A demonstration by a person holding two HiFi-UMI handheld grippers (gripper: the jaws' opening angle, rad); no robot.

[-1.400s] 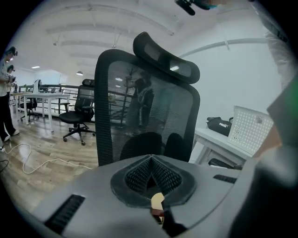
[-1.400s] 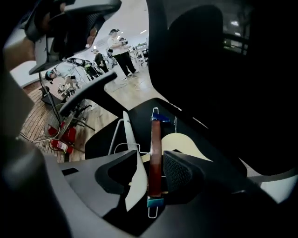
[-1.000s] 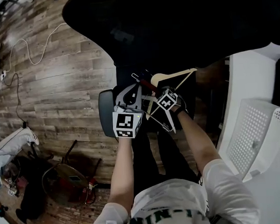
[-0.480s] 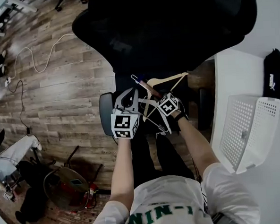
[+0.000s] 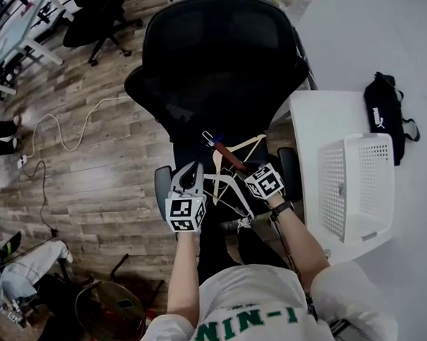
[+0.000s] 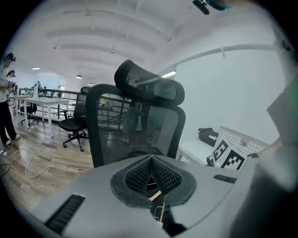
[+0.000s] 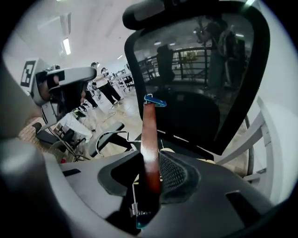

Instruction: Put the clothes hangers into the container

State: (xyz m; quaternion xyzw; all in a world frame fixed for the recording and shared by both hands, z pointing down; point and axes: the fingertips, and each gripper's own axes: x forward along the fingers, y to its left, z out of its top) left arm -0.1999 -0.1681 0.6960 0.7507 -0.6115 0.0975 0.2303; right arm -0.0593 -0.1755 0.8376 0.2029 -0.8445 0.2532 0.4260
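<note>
A bundle of clothes hangers hangs between my two grippers above the seat of a black office chair (image 5: 218, 65). My right gripper (image 5: 242, 169) (image 7: 151, 163) is shut on a reddish-brown hanger bar (image 5: 228, 154) (image 7: 150, 139) with a blue clip (image 7: 154, 101) at its far end. A cream wooden hanger (image 5: 246, 142) and thin white hangers (image 5: 225, 188) dangle with it. My left gripper (image 5: 194, 168) (image 6: 151, 161) has its tips together, and a cream hanger piece (image 6: 156, 194) with a wire sits in the gap between its pads. The white perforated basket (image 5: 334, 187) stands to the right.
The basket rests on a white table (image 5: 349, 28) beside a black bag (image 5: 384, 109). Cables (image 5: 67, 132) trail over the wooden floor at left. More chairs and desks stand far left, and people stand in the background of both gripper views.
Both grippers have risen with the hanger bundle, the right one more. The chair back, table and basket have come further into view.
</note>
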